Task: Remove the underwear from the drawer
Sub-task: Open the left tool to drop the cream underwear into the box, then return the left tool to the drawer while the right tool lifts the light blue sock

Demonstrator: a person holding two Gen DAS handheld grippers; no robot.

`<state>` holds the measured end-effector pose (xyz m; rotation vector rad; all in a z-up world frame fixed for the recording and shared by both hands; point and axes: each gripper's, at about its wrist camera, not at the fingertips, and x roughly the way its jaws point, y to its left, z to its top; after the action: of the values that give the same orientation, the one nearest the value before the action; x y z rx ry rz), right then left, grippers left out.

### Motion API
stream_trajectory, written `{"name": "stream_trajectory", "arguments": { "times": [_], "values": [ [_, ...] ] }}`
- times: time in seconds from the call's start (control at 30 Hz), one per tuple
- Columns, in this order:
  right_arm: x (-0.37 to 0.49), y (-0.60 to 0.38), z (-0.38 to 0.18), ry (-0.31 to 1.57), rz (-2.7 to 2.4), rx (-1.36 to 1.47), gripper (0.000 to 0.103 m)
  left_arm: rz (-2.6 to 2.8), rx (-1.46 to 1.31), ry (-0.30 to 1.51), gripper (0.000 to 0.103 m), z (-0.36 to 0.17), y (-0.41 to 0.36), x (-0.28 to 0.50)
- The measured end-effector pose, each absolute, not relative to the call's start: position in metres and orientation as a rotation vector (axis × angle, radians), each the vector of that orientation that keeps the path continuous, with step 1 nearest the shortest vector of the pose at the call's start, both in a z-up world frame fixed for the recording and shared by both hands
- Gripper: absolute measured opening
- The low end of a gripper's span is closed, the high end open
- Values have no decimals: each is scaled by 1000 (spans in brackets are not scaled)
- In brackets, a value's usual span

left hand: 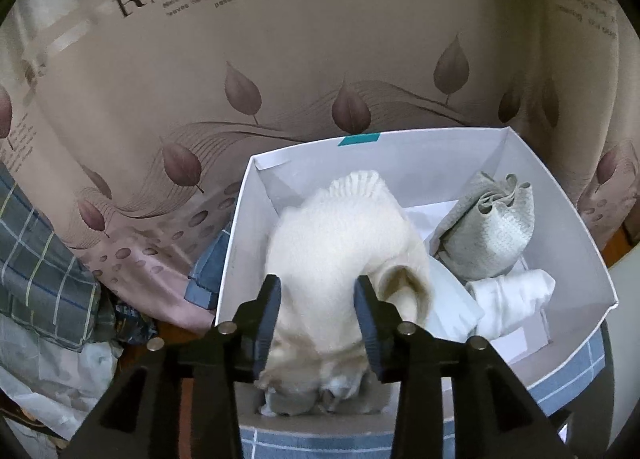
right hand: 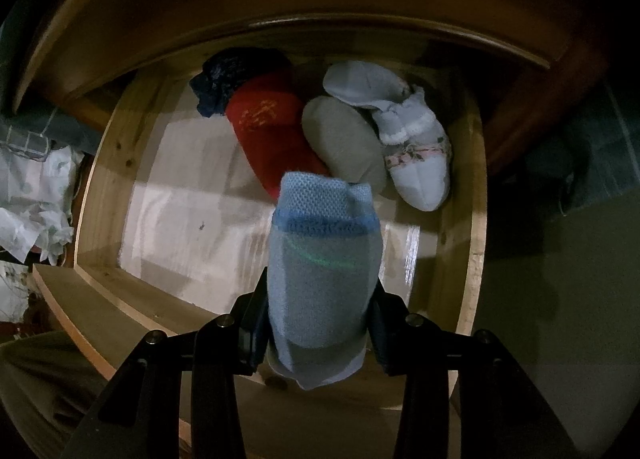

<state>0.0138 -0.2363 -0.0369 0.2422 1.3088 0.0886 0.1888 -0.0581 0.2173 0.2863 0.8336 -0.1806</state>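
The left gripper [left hand: 318, 291] stands narrowly parted around a cream bundle [left hand: 340, 243] lying lengthwise in the white box [left hand: 568, 211]; the right gripper [right hand: 320, 299] clamps a blue bundle [right hand: 320, 259] above the drawer [right hand: 100, 163].

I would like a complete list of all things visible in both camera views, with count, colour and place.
white box: 1, white, before the curtain
cream roll: 1, cream, in box, between left jaws
grey roll: 1, grey, box right
white roll: 1, white, box right front
curtain: 1, beige, leaf print, behind box
drawer: 1, wooden, open
blue roll: 1, light blue, over drawer
red roll: 1, red, drawer back
navy item: 1, behind red roll
grey-green roll: 1, drawer back
pale roll: 1, floral trim, drawer right
left gripper: black, open
right gripper: black, clamping blue roll
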Motion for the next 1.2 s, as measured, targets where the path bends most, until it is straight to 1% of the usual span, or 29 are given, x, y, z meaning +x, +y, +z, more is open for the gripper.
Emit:
{"name": "stream_trajectory", "arguments": {
  "times": [0.27, 0.43, 0.57, 0.67, 0.8, 0.97, 1.2],
  "values": [
    [15, -235, -38, 1304, 86, 235, 39, -205, 262, 795, 43, 232, -48, 158],
    [14, -235, -39, 1305, 76, 226, 39, -227, 273, 743, 44, 236, -40, 116],
    [14, -235, -39, 1302, 68, 224, 39, -261, 222, 751, 47, 226, -24, 85],
    [14, -235, -38, 1295, 64, 219, 39, -250, 213, 762, 48, 208, -15, 63],
    [13, -232, -37, 1296, 65, 202, 39, -222, 234, 796, 49, 166, -5, 41],
    [11, -232, -33, 1272, 70, 176, 39, -173, 194, 877, 49, 110, 6, 34],
    [5, -233, -21, 1209, 68, 161, 39, -92, 185, 896, 49, 61, 19, 30]
  ]
}}
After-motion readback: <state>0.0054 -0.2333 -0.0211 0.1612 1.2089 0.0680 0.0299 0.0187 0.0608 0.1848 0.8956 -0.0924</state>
